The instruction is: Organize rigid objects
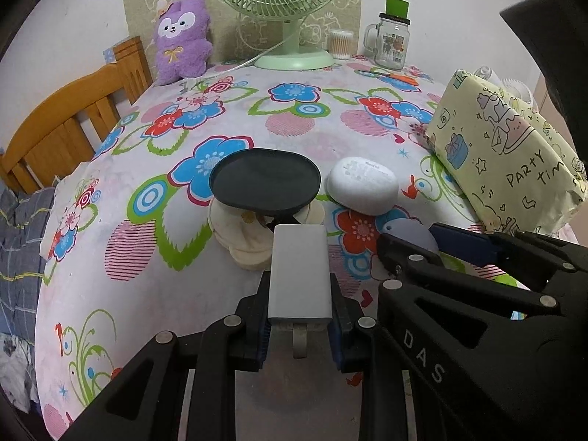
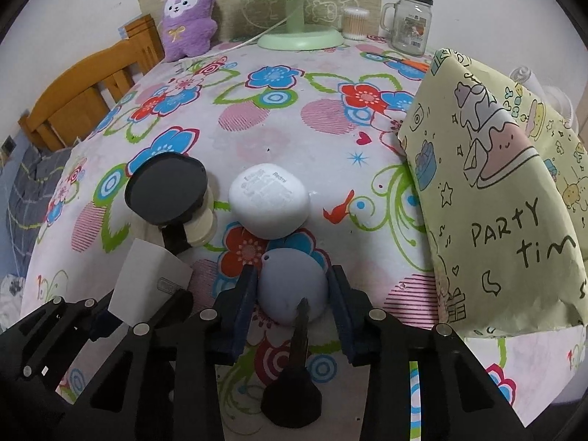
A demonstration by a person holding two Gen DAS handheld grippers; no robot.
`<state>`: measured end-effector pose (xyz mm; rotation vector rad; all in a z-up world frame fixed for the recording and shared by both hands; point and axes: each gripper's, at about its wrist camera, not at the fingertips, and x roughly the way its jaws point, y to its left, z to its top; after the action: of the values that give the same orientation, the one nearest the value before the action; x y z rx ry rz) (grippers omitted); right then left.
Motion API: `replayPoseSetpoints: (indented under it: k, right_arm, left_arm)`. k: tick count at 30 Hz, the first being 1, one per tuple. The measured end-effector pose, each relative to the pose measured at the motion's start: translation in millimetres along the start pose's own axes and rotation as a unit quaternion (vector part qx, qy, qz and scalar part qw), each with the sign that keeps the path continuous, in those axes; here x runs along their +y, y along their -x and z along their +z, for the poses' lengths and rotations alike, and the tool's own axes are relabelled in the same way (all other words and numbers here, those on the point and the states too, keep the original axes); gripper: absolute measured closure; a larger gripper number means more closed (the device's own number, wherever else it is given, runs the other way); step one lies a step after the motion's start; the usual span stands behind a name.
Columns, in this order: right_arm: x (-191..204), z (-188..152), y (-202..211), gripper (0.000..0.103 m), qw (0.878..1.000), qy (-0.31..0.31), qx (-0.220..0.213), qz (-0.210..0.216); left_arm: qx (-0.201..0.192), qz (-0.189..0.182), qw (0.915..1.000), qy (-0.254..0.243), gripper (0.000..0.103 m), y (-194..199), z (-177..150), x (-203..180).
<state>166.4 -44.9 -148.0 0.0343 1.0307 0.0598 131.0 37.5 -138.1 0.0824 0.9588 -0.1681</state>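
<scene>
My left gripper (image 1: 299, 283) is shut on a white power bank (image 1: 298, 275), held above the floral tablecloth just short of a black round mirror (image 1: 264, 180) on a cream stand (image 1: 242, 235). A white egg-shaped case (image 1: 362, 185) lies right of the mirror. My right gripper (image 2: 292, 286) is open with a grey-blue teardrop case (image 2: 292, 286) between its fingers; the case rests on the cloth. A black key (image 2: 299, 364) lies below it. The power bank (image 2: 147, 279), the mirror (image 2: 165, 189) and the white case (image 2: 270, 204) also show in the right wrist view.
A large parcel in yellow "party time" paper (image 1: 507, 154) stands at the right. At the back stand a green fan (image 1: 290, 18), a purple plush (image 1: 182, 36), a cotton-swab tub (image 1: 340, 44) and a glass jar mug (image 1: 391, 36). A wooden chair (image 1: 70, 121) is at the left edge.
</scene>
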Motion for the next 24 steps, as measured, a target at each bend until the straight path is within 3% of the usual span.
replayPoseSetpoints:
  k: [24]
  right_arm:
    - [-3.2,-5.5,54.7,0.061,0.999,0.007,-0.044,0.005]
  left_arm:
    - [-0.038,-0.002,0.9993,0.001,0.078,51.1,0.0,-9.9]
